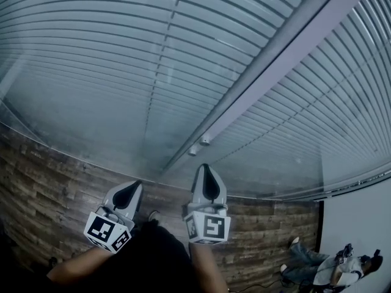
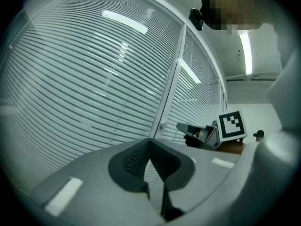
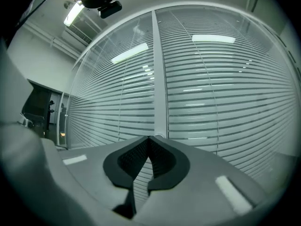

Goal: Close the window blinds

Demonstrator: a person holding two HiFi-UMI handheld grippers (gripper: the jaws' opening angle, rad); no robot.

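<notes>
Horizontal-slat window blinds (image 1: 110, 60) hang behind glass panes on both sides of a pale upright mullion (image 1: 287, 57); dark gaps show between the slats. Two small white knobs (image 1: 204, 141) sit low on the mullion. My right gripper (image 1: 206, 166) points at the mullion just short of the knobs, jaws shut with nothing between them; one knob (image 3: 159, 136) shows right behind its tips (image 3: 149, 138). My left gripper (image 1: 135, 185) is beside it to the left, also shut and empty (image 2: 149, 140), facing the left pane. In the left gripper view the right gripper (image 2: 182, 126) stops short of a knob (image 2: 163, 125).
A wood-plank floor (image 1: 49, 182) runs along the foot of the glass. A person (image 1: 330, 267) sits by a white wall (image 1: 360, 218) at the lower right. A dark doorway (image 3: 40, 112) lies far left in the right gripper view.
</notes>
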